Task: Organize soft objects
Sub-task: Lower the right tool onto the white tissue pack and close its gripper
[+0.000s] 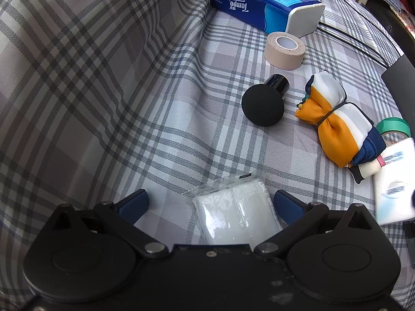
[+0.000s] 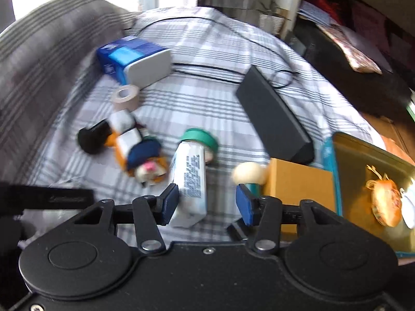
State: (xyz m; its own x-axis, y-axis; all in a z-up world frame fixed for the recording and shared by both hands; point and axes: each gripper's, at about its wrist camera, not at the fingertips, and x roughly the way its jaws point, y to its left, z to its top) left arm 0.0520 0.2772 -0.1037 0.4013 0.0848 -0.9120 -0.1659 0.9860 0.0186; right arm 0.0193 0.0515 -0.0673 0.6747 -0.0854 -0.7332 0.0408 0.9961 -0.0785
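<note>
We see a sofa seat (image 1: 181,134) covered in grey plaid cloth, its backrest (image 1: 64,64) rising along the rear edge and walling that side off. Our left gripper (image 1: 210,204) hangs over the seat with its fingers spread wide; a clear plastic pouch of white pads (image 1: 233,212) lies between them, nearer the right finger, and whether it touches that finger we cannot tell. Beyond it the cloth is bare up to a black sponge-headed applicator (image 1: 262,105), and this is the widest free patch. Just right of the applicator lies a tied cloth bundle in orange, white and navy (image 1: 337,127), with a beige tape roll (image 1: 284,49) and a blue tissue pack (image 1: 262,2) further toward the rear. Our right gripper (image 2: 207,202) has its fingers partly apart, with a white tissue packet (image 2: 192,181) lying against the left finger (image 2: 170,202) and a gap to the right one. A green tape roll (image 2: 202,137) touches the packet's far end. Toward the seat's front edge sit a long black box (image 2: 272,116), a cardboard box (image 2: 301,184) and a gold-lined tray (image 2: 363,171), crowding that side. A black cable (image 2: 207,70) crosses the far cloth.
</note>
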